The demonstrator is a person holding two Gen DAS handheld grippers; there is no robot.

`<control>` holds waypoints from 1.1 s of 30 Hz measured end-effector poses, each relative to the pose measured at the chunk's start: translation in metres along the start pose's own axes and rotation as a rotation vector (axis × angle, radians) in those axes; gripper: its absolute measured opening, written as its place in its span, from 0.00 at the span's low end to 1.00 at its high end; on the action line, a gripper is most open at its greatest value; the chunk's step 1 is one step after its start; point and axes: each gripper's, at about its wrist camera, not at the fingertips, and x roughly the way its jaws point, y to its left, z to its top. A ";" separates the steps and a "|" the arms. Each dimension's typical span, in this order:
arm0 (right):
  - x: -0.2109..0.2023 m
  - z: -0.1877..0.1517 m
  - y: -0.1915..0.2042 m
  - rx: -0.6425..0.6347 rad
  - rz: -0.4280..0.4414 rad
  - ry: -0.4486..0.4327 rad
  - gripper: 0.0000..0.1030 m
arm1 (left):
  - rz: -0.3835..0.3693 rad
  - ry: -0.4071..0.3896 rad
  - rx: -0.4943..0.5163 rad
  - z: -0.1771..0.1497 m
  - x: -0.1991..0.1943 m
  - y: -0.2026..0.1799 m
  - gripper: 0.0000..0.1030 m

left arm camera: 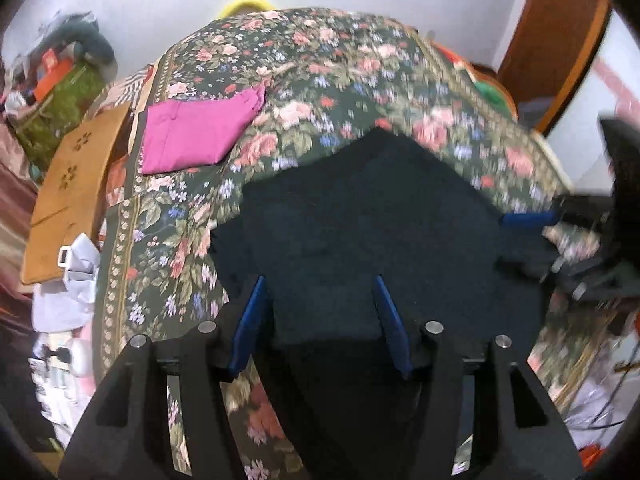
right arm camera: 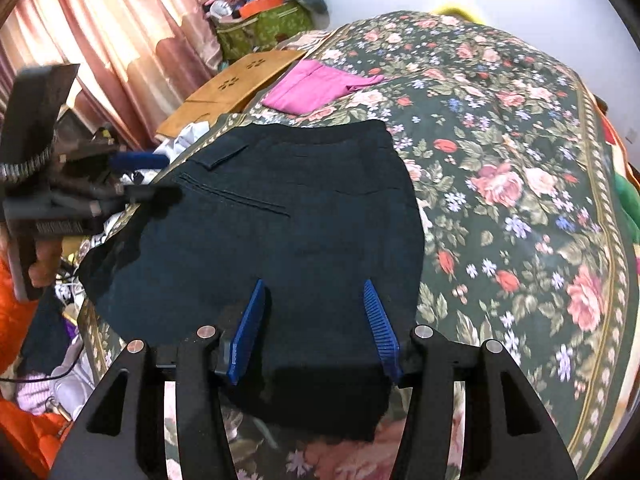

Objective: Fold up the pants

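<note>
1. Dark pants (right arm camera: 280,216) lie on the floral bedspread (right arm camera: 500,160), already folded into a compact, roughly square packet. Waistband edge at 12 o'clock in the right wrist view, hem-side edge at 6 o'clock nearest the jaws.
2. Right gripper (right arm camera: 314,320): jaws spread, blue pads clear of cloth. The packet's near edge sits between and under them; nothing pinched.
3. Left gripper (left arm camera: 320,316): jaws spread likewise, dark fabric beneath and ahead at 12 o'clock, no pinch visible. Left view is motion-blurred.
4. Each gripper shows in the other's view: left at 9 o'clock from the right camera, right at 3 o'clock from the left camera. They flank the packet's two sides.
5. Key relation: the packet lies dead ahead of both jaws, its slightly longer axis running 6 to 12. Neither hand is clearly nearer.
6. Judgement: fold looks nearly finished; a last smoothing or placing seems to remain.
7. Folded magenta garment (right arm camera: 320,86) lies at 12 o'clock, well apart.
</note>
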 end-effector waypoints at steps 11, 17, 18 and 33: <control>-0.019 -0.022 -0.003 0.029 -0.059 -0.035 0.51 | 0.041 -0.010 0.000 -0.042 -0.014 0.006 0.67; -0.029 -0.031 -0.012 0.079 -0.055 -0.029 0.51 | 0.080 -0.009 -0.045 -0.055 -0.025 0.018 0.69; -0.030 -0.031 -0.013 0.080 -0.058 -0.028 0.51 | 0.095 -0.011 -0.053 -0.055 -0.027 0.021 0.69; -0.034 0.011 -0.030 0.124 -0.068 -0.091 0.67 | -0.006 -0.045 -0.184 -0.002 -0.015 0.044 0.83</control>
